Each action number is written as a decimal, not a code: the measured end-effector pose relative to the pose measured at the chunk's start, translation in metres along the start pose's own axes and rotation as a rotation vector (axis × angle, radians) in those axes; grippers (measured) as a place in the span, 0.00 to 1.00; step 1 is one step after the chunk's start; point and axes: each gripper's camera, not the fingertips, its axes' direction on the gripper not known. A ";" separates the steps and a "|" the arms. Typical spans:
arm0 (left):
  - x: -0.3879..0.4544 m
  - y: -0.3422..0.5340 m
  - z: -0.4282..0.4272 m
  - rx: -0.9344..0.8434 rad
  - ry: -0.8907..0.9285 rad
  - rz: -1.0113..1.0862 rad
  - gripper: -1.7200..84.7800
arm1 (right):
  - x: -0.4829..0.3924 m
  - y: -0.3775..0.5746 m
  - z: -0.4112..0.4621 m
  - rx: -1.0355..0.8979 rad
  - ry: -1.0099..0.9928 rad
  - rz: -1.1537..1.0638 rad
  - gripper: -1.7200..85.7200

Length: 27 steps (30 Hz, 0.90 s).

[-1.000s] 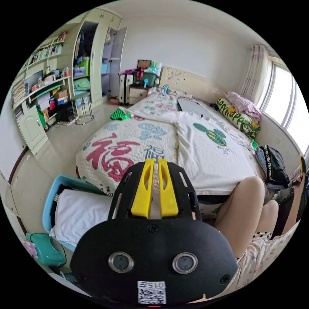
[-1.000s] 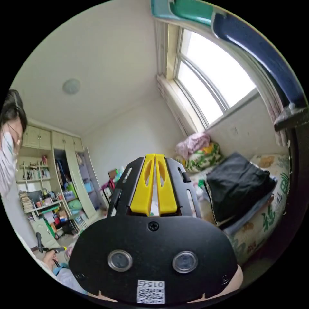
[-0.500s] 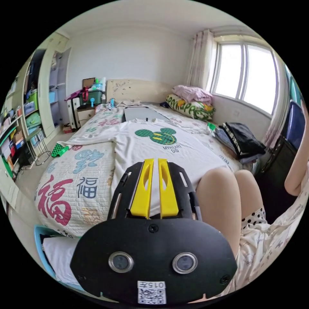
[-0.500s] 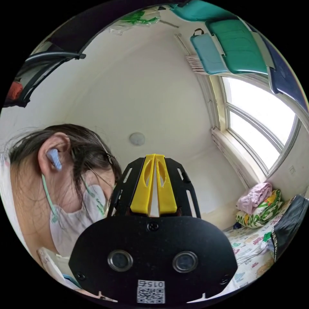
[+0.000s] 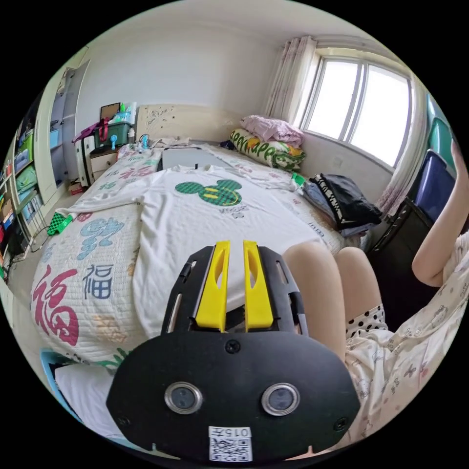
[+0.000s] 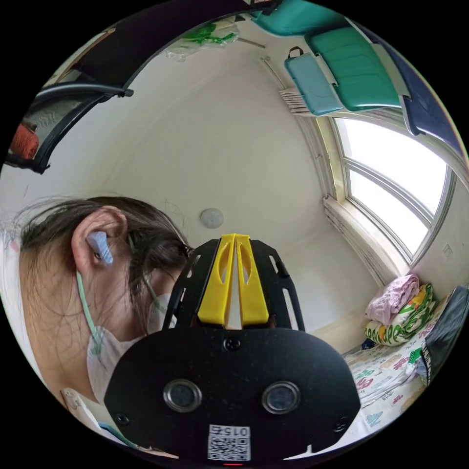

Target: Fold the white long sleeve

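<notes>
Lying flat on the bed [image 5: 73,273], front up, the white long sleeve [image 5: 195,220] is spread out with its green checked print toward the headboard and 1 sleeve stretched away from the body toward the bed's far side, ending in a green checked cuff [image 5: 57,223]. No fold looks made yet, so the task seems to be at its very start: the approach before the first grab.

Hovering above the shirt's hem, the left gripper [image 5: 234,281] has its jaws a narrow gap apart and holds nothing. Beside the shirt's hem edge are the person's knees [image 5: 322,273], pressed up to the bed. A pile of dark folded clothes [image 5: 344,200] sits on the bed beyond the shirt, toward the window.

Raised well away from the shirt, the right gripper [image 6: 236,278] points up at the ceiling beside the person's head, jaws nearly together and empty.

Next, I judge, the right gripper must come down to the shirt, and both grippers must widen to take a sleeve or side edge and carry it across the shirt's body.
</notes>
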 end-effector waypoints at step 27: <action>0.001 0.104 0.248 0.184 0.299 -0.655 0.22 | 0.611 0.550 0.460 -1.291 0.629 -0.067 0.17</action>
